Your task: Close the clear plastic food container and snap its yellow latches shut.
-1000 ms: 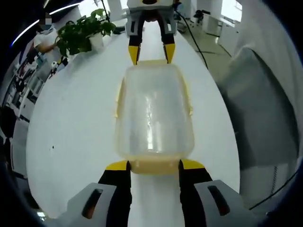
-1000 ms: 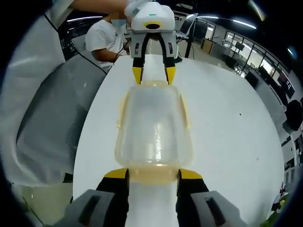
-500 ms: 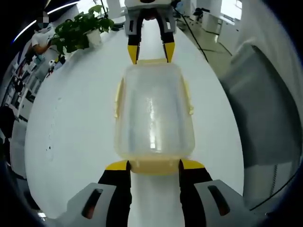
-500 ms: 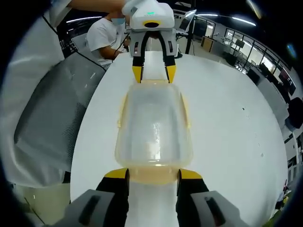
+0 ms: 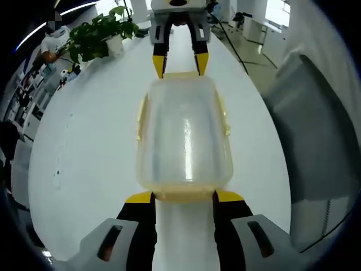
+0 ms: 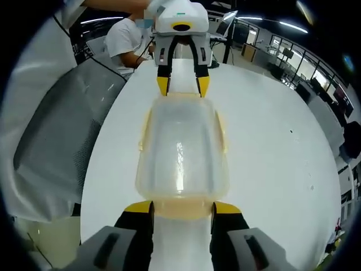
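Note:
The clear plastic container [image 5: 183,135] [image 6: 181,152] lies with its lid on, lengthwise on the white table [image 5: 84,141], between my two grippers. My left gripper [image 5: 183,197] is open, and the yellow end latch [image 5: 183,199] fills the gap between its jaws. At the far end my right gripper [image 5: 180,63] is open too, its yellow tips at the opposite end latch [image 5: 180,74]. In the right gripper view the right gripper [image 6: 181,208] straddles its end latch [image 6: 181,209] and the left gripper [image 6: 182,86] faces it. Yellow side latches [image 5: 139,116] [image 6: 224,135] stick out from the long sides.
A potted plant [image 5: 96,36] stands at the table's far left in the left gripper view. A grey mesh chair [image 5: 316,130] [image 6: 56,130] sits beside the table edge. A person in white [image 6: 130,42] sits beyond the table [image 6: 271,141].
Both views have shifted only slightly. The container and both grippers keep the same places relative to each other.

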